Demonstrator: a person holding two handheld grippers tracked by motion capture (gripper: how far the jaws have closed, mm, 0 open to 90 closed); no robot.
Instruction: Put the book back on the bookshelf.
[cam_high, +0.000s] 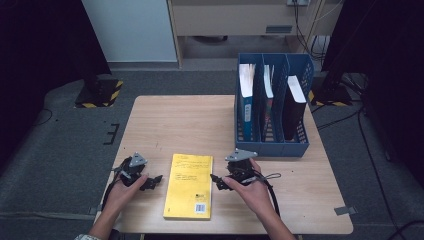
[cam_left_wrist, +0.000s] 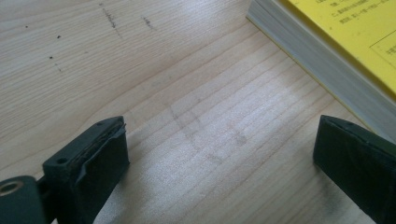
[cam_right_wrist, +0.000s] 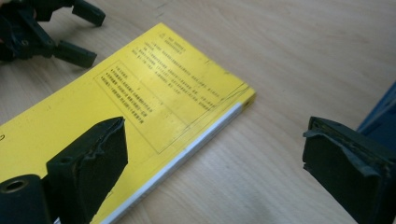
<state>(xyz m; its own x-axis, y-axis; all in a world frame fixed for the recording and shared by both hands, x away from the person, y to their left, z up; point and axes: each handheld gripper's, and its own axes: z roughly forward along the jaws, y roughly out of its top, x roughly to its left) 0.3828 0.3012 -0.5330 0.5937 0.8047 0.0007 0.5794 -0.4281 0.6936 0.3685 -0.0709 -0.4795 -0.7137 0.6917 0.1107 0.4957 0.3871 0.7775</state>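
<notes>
Pale wooden worktop over grey floor; yellow book lay between left tongs and right tongs, both apart.

Yellow book — closed, flat on the table's near edge, barcode corner nearest, untouched

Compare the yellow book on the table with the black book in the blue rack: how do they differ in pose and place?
The yellow book lies flat on the table, back cover up, between the two grippers; the black book stands on edge in the blue rack, in its right-hand slot. The yellow book's whole cover shows; the black book shows mostly its dark side and pale page edges. Neither is gripped.
</notes>
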